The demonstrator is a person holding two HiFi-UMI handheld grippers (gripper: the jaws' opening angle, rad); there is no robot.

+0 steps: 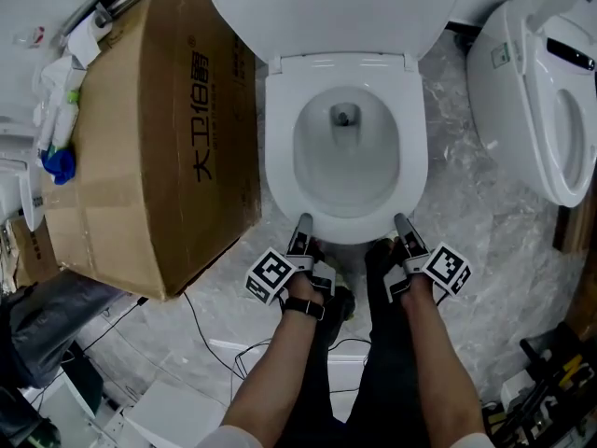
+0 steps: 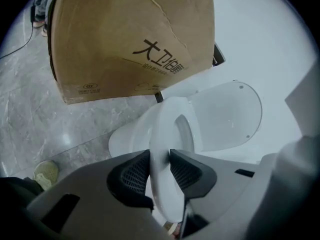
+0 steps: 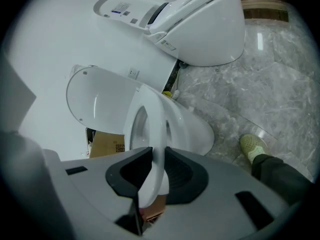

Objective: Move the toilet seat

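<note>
Scene: a head view is looking steeply down on a white toilet standing on a grey marble floor (image 1: 485, 222). Its lid (image 1: 336, 7) is standing open at 12 o'clock. A cardboard box (image 1: 159, 129) is sitting at 9 o'clock and a second toilet (image 1: 541, 101) at 2 o'clock.

Seat: the seat (image 1: 280, 147) is lying low over the bowl (image 1: 345, 147). It is hinged at 12 o'clock under the lid, with its front edge at 6 o'clock, nearest the person.

Left gripper: the left gripper (image 1: 303, 224) is clenching the seat's front edge at about 7 o'clock. Its own view is showing the white rim pinched between both dark pads.

Right gripper: the right gripper (image 1: 403, 224) is grasping the same edge at about 5 o'clock, with the rim pressed between its pads.

Step in hand: by my judgement, both hands are beginning to swing the seat up from the front. How far it is clear of the bowl is hard to tell.

Doing it well: the two hands should be rising together at an even pace, so the seat is turning squarely on its hinge without twisting. The wrists should be rolling with the arc, so the pads are lying flat on the rim.

Watching for: the plastic looks smooth and glossy, so it may be sliding out of a shallow pinch. The seat should be slowing before it meets the lid.
</note>
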